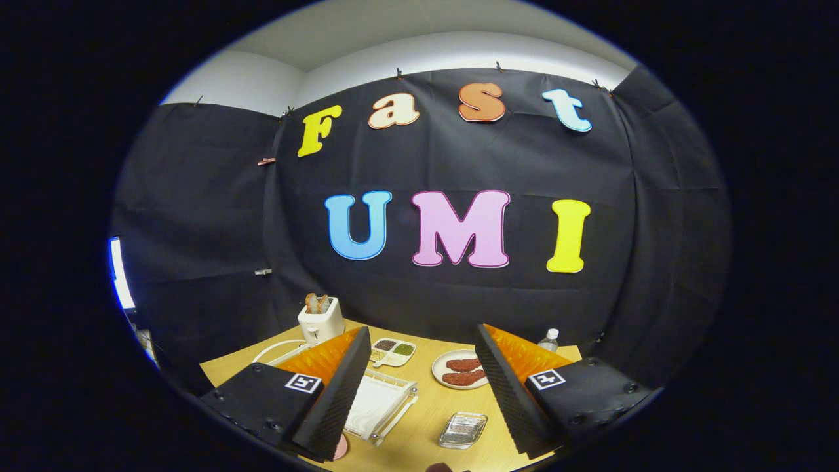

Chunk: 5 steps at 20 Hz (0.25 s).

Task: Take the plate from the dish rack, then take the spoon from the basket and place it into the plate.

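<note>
Pale wood table seen from raised tongs, spread wide and holding nothing, probably to survey both targets: white dish rack at ten o'clock of the small clear basket; plate and spoon indistinct.

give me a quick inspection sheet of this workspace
surface: wooden table, bare patches between items
job's things: white dish rack between the fingers; plate, spoon and basket not identifiable
clutter: toaster with bread; divided tray of grains; plate of meat patties; small clear dish; water bottle; pink item by one finger
grippers: claw open, held above the table, holding nothing
cables: white cord beside the toaster
surroundings: black cloth wall, white wall above
</note>
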Motion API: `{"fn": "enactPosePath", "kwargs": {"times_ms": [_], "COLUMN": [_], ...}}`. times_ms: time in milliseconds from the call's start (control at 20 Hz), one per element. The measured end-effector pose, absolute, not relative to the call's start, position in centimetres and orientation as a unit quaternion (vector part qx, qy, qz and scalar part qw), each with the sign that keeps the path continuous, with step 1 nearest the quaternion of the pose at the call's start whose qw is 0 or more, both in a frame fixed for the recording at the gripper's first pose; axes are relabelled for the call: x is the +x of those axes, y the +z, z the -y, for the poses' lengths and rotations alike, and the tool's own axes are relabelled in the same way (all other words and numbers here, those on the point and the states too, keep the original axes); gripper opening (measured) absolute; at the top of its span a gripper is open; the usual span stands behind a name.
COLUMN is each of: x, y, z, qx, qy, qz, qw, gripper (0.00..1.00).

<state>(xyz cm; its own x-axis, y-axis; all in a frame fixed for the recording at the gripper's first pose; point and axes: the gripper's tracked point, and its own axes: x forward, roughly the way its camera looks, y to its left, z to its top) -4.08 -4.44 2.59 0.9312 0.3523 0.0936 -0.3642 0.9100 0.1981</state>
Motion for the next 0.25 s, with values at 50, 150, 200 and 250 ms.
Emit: {"fn": "enactPosePath", "kwargs": {"times_ms": [50, 150, 200, 250], "x": [-3.94, -3.95, -4.05, -4.13], "y": [2.63, 2.41, 2.46, 2.50], "z": [4.81, 5.16, 5.53, 5.80], "qx": [0.104, 0.098, 0.096, 0.096], "qy": [0.183, 0.183, 0.181, 0.180], "qz": [0.029, 0.030, 0.030, 0.030], "qw": [0.977, 0.978, 0.978, 0.979], "gripper": [0.98, 0.98, 0.98, 0.98]}}
